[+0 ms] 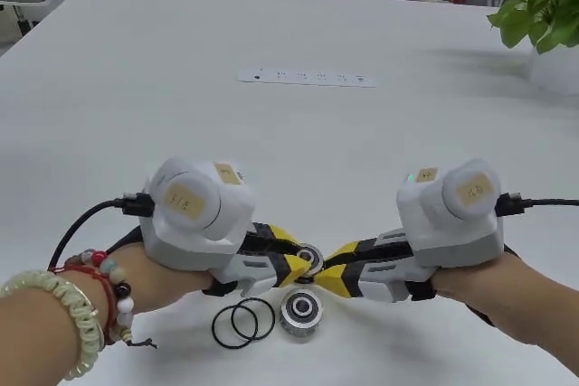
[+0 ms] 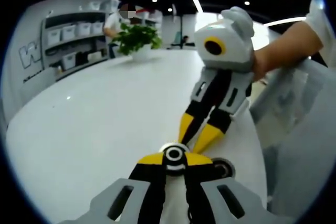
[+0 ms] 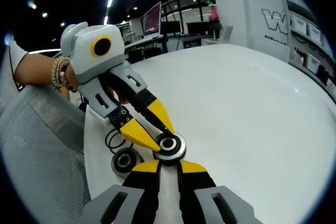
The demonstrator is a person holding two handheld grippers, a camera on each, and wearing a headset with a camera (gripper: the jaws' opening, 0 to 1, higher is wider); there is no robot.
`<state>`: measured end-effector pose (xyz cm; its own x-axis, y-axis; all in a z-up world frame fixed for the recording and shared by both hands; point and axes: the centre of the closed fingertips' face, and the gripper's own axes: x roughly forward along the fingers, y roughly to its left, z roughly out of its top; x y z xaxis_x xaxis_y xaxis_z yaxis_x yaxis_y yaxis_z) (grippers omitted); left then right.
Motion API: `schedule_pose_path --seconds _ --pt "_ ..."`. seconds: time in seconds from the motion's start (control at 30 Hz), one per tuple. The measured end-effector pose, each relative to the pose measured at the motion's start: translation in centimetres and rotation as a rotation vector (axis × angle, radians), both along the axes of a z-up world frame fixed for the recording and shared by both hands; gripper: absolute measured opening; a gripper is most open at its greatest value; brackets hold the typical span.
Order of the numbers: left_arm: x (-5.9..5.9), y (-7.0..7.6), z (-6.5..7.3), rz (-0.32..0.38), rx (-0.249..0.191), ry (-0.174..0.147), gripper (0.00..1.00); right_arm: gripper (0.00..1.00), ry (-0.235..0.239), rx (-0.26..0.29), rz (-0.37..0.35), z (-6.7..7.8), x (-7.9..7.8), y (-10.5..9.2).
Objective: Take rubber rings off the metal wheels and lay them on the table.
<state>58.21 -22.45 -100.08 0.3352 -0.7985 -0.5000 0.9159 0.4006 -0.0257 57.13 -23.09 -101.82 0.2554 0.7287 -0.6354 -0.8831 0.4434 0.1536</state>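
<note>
The two grippers met tip to tip above the near edge of the white worktop point(image 1: 298, 133), sharing one metal wheel point(image 1: 310, 258) held just clear of the surface. The left gripper point(image 1: 297, 264), in the hand wearing bead bracelets, had its yellow jaws closed on the wheel from one side. In the left gripper view the wheel point(image 2: 174, 155) sat clamped between its tips. The right gripper point(image 1: 335, 270) came in from the opposite side with its jaws drawn nearly together on the wheel's edge. Whether they pinched the metal rim or the rubber on it could not be told. In the right gripper view this wheel point(image 3: 169, 146) showed a dark outer band, so it probably had its rubber on.

Just below the grippers, a second wheel point(image 1: 301, 310) lay flat on the worktop, its grooved metal rim looking bare. Just beside it, two black rubber rings point(image 1: 242, 323) lay overlapping each other.

By this evidence the task stood about halfway. One wheel looked stripped and its rings were laid down. The wheel in the jaws was the one in hand, and its rubber had yet to be peeled off and set beside the others. The thin band on a small rim would likely need one gripper holding firm while the other pulled.
</note>
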Motion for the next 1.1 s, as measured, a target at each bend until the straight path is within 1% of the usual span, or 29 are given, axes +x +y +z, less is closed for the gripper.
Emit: schedule_pose_path --seconds 0.1,0.43,0.5,0.77,0.8,0.83,0.87,0.9,0.93,1.0,1.03,1.1 --pt "0.00 0.00 0.00 0.000 0.001 0.000 0.13 0.09 0.009 0.001 -0.003 0.00 -0.02 -0.07" --pt "-0.04 0.00 0.00 0.001 0.002 -0.001 0.13 0.02 0.013 0.004 -0.010 0.08 0.02 -0.40" --pt "-0.05 0.00 0.00 0.000 0.002 -0.002 0.13 0.02 0.019 0.005 -0.015 0.08 0.01 -0.39" --pt "-0.08 0.01 0.00 -0.004 0.003 -0.002 0.13 0.06 0.012 0.006 -0.018 0.09 0.12 -0.43" --pt "-0.07 0.02 0.00 -0.004 0.003 -0.002 0.13 0.11 0.022 0.041 -0.007 0.35 -0.20 0.14" --pt "-0.08 0.02 0.00 -0.005 0.002 -0.001 0.13 0.15 0.026 0.047 0.000 0.37 -0.31 0.30" --pt "-0.08 0.03 0.00 -0.004 0.003 -0.002 0.13 0.18 0.016 0.027 0.012 0.25 -0.37 0.25" --pt "-0.07 0.04 0.00 -0.005 0.003 -0.002 0.13 0.17 -0.007 0.004 0.024 0.14 -0.33 0.11" --pt "-0.06 0.05 -0.01 -0.004 0.002 -0.002 0.13 0.15 -0.028 0.004 0.018 0.20 -0.11 0.11" --pt "-0.06 0.06 -0.01 -0.005 0.002 -0.002 0.13 0.14 -0.008 0.017 0.000 0.21 -0.14 0.10" --pt "-0.06 0.06 -0.01 -0.005 0.003 -0.002 0.13 0.14 -0.009 0.017 -0.003 0.17 -0.09 0.04" --pt "-0.09 0.05 0.00 -0.005 0.002 -0.002 0.13 0.15 -0.027 0.006 0.005 0.12 -0.13 0.08"
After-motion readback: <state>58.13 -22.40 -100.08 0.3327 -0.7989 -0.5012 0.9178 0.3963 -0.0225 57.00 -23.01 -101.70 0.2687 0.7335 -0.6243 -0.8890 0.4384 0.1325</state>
